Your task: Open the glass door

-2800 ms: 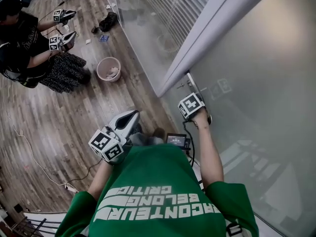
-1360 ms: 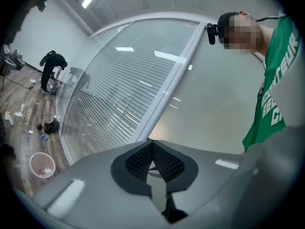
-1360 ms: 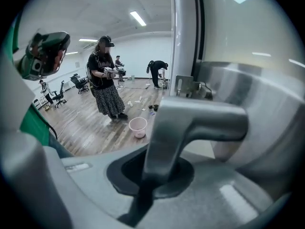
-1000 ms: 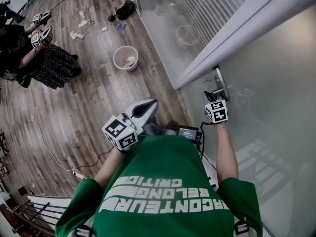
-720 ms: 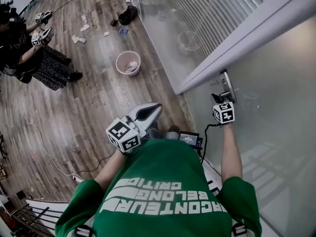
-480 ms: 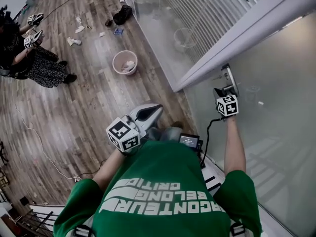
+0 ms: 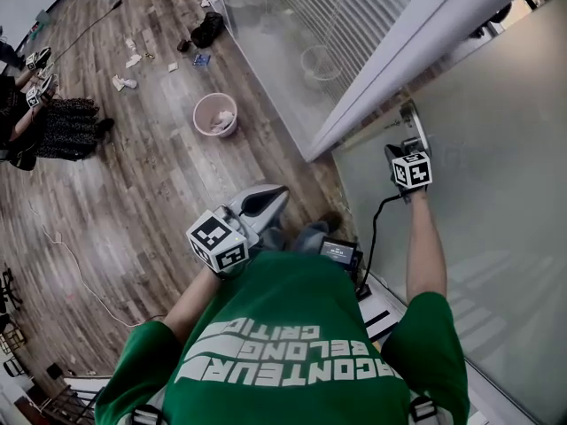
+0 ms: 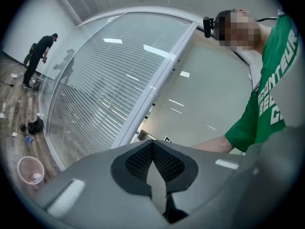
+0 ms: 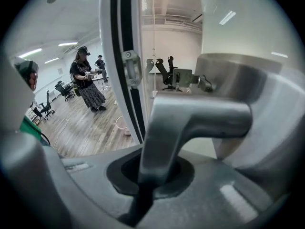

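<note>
The frosted glass door stands at the right, slightly ajar from its white frame. My right gripper is shut on the door's metal lever handle. In the right gripper view the handle runs down between the closed jaws of the right gripper, with the door frame to its left and a room with chairs seen through the gap. My left gripper hangs in front of my body, shut and holding nothing. In its own view the left gripper points at the glass wall.
A glass wall with blinds runs left of the frame. A pink waste bin, a black bag and scraps of litter lie on the wood floor. Another person with grippers stands far left. A small screen hangs at my waist.
My right gripper has moved up and to the right in the head view with the handle in it, and the door has swung away from its frame. The left gripper has hardly moved.
</note>
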`<state>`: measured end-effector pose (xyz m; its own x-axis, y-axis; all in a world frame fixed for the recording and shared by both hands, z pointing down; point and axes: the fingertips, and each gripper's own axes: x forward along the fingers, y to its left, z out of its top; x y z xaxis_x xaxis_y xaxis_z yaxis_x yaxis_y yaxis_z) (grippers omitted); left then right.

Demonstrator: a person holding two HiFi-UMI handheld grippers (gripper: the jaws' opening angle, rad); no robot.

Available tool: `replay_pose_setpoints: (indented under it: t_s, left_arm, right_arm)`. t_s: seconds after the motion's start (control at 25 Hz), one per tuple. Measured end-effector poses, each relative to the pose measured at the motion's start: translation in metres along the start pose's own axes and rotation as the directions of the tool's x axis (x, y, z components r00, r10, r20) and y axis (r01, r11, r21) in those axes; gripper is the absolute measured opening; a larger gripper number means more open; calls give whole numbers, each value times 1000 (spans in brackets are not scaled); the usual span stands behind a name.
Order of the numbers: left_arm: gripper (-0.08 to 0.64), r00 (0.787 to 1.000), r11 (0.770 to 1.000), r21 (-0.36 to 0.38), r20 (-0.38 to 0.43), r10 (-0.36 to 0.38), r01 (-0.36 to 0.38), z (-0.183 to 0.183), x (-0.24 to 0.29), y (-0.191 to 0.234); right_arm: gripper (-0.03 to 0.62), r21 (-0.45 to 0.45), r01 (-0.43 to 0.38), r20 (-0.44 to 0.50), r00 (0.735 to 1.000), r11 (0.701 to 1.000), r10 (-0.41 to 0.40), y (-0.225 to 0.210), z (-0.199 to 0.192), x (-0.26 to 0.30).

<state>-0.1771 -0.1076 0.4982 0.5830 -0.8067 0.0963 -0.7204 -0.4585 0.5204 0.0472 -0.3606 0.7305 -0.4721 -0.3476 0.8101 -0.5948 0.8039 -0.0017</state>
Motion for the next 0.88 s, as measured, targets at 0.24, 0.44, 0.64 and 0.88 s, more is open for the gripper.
replay_pose_setpoints:
  t_s: [0.24, 0.44, 0.64, 0.88]
  left_arm:
    - [17, 1000, 1000, 16, -24, -12, 12, -8, 30, -14]
    - [17, 998, 998, 32, -44, -44, 46, -8, 61, -26]
    - [17, 996, 997, 44, -56, -66, 68, -8, 95, -42]
    - [17, 993, 993, 59, -68, -98, 102, -8, 132, -59]
  right_arm:
    - [-8, 39, -6, -17, 1000, 999, 7, -25, -2, 4]
    - [-8, 102, 19, -93, 996, 995, -9, -49, -14, -3]
    - [-8, 142, 22, -196, 981, 990, 7, -77, -20, -11]
    - [-7, 202, 70, -336, 942, 977, 1, -113, -34, -26]
